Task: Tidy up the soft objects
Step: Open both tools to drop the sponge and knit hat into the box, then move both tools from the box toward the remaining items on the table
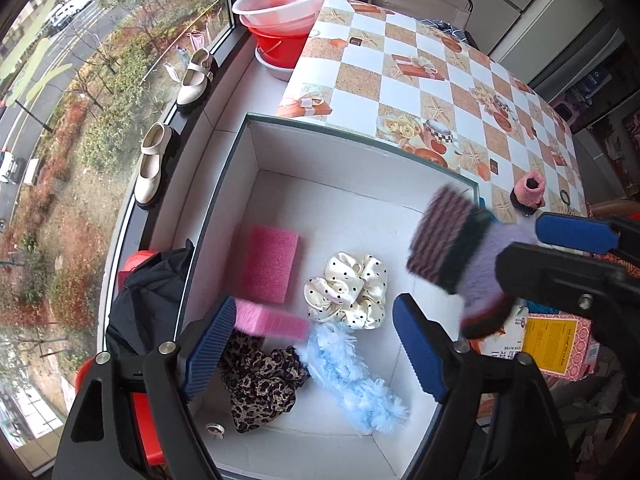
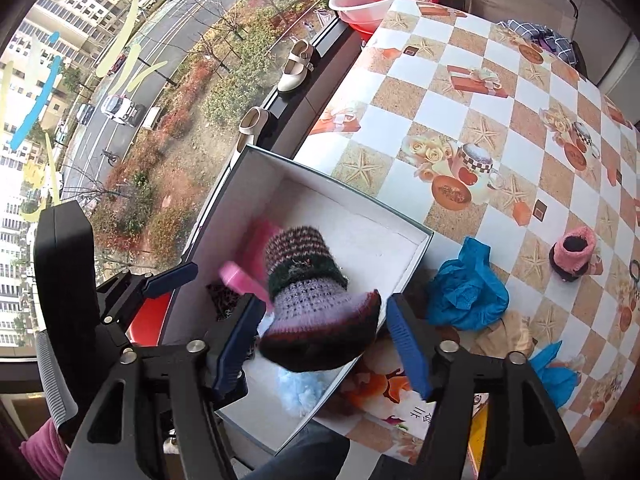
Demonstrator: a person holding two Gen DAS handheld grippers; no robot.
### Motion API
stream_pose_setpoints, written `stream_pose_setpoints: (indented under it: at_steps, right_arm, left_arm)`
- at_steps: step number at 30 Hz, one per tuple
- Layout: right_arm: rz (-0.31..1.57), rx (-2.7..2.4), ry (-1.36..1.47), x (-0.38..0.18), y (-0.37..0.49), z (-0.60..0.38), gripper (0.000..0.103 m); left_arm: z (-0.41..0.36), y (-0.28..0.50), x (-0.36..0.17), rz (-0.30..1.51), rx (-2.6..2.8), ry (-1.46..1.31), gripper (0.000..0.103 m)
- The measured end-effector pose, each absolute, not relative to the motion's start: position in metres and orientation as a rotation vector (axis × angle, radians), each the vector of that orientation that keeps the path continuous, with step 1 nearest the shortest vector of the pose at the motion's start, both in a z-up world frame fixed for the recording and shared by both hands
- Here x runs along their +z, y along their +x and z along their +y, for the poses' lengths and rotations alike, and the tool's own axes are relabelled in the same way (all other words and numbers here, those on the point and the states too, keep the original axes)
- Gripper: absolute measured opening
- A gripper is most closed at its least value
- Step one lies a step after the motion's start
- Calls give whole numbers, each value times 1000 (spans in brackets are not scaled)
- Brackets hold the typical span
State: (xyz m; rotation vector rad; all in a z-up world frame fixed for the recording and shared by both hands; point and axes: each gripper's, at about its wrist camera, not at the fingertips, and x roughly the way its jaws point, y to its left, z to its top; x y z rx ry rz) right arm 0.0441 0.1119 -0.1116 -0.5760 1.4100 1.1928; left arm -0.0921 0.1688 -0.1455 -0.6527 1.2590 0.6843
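A white open box holds a pink sponge, a cream dotted scrunchie, a leopard scrunchie and a fluffy blue band. My left gripper is open above the box, and a blurred pink fuzzy piece hangs in the air by its left finger. My right gripper is open, with a knitted purple striped sock loose between its fingers over the box. The sock also shows in the left wrist view. A small pink sock stands on the table.
The checkered tablecloth also carries a crumpled blue cloth and a printed carton. Beige shoes stand on the window sill. Red and clear basins sit at the far end.
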Motion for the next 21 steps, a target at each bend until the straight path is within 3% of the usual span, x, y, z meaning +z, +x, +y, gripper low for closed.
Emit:
stream_pose_setpoints:
  at_steps: [2,3,5,21]
  right_arm:
    - [1419,1183,-546,-110,50,109,88]
    - [1427,1183,-529,-109,53,107,96]
    - [1438,1181,-491,-107,58,103,102]
    - [1592,1022,-202,-68,142,-7,102]
  left_arm:
    - [169,-93,-145,1257,701,-662,90]
    - [170,-93,-145,1251,703,-680,101]
    - [172,-95,-147,1235,694,-726,102]
    - [115,-25,-99,1236,483,-669,102]
